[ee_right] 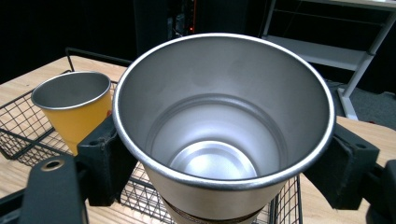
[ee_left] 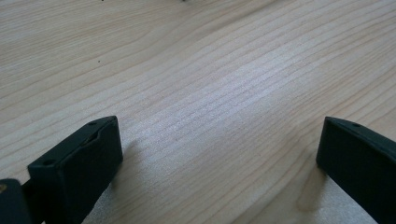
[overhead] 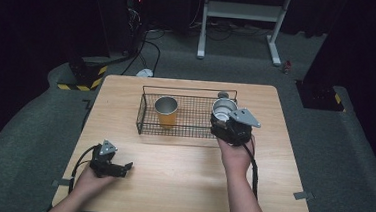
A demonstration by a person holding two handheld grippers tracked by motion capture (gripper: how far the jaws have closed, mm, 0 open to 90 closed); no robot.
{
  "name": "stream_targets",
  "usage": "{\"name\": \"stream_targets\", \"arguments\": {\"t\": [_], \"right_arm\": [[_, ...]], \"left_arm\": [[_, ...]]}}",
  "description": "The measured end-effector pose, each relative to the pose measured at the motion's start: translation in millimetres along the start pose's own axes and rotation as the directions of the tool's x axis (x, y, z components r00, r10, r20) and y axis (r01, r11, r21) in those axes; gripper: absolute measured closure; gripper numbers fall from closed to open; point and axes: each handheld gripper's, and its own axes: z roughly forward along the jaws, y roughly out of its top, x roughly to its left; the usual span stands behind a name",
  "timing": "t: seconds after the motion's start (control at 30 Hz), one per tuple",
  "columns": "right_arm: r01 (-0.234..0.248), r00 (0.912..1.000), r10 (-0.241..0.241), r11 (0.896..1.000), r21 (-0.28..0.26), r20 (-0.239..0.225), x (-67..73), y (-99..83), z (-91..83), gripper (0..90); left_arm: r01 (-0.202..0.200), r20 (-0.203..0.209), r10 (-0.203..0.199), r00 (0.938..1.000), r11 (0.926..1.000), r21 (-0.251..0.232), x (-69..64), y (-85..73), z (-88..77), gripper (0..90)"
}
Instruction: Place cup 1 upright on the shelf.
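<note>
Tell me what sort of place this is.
Probably a lab or recording studio, not a home: black curtains all round, cables on grey carpet, a bare wooden table with a wire basket.

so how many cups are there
2. The yellow cup stands in the wire basket, left part. The silver cup is gripped by the right gripper over the basket's right end.

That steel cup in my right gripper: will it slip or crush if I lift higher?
The steel cup looks rigid, so crushing seems unlikely. Its smooth tapered wall may slide in the right gripper. It is empty, so probably light.
</note>
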Motion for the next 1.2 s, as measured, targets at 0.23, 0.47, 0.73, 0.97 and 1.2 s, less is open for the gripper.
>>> {"name": "stream_targets", "arguments": {"t": [0.23, 0.47, 0.73, 0.97, 1.2], "right_arm": [[-0.012, 0.9999, 0.012, 1.000, 0.013, 0.009, -3.2, 5.3, 8.8, 18.5], [-0.013, 0.9998, 0.012, 1.000, 0.017, 0.019, -5.4, 12.0, 16.8, 18.5], [-0.014, 0.9997, 0.013, 0.999, 0.029, 0.021, -4.7, 16.4, 28.4, 18.5], [-0.019, 0.9997, 0.018, 0.999, 0.041, 0.018, -1.3, 15.9, 37.9, 18.5], [-0.024, 0.9995, 0.022, 0.997, 0.071, 0.022, -1.5, 20.1, 49.8, 18.4]], "left_arm": [[0.000, 0.000, 0.000, 1.0000, 1.0000, 0.000, 0.0, 0.0, 0.0, 0.7], [-0.001, 0.002, 0.001, 1.0000, 1.0000, 0.000, 0.2, 0.1, 0.1, 0.6], [-0.001, 0.002, 0.001, 1.0000, 1.0000, 0.001, 0.2, 0.1, 0.1, 0.6], [-0.001, 0.002, 0.001, 1.0000, 1.0000, 0.001, 0.2, 0.1, 0.1, 0.6], [0.000, 0.001, 0.000, 1.0000, 1.0000, 0.001, 0.1, 0.1, 0.1, 0.6]]}}
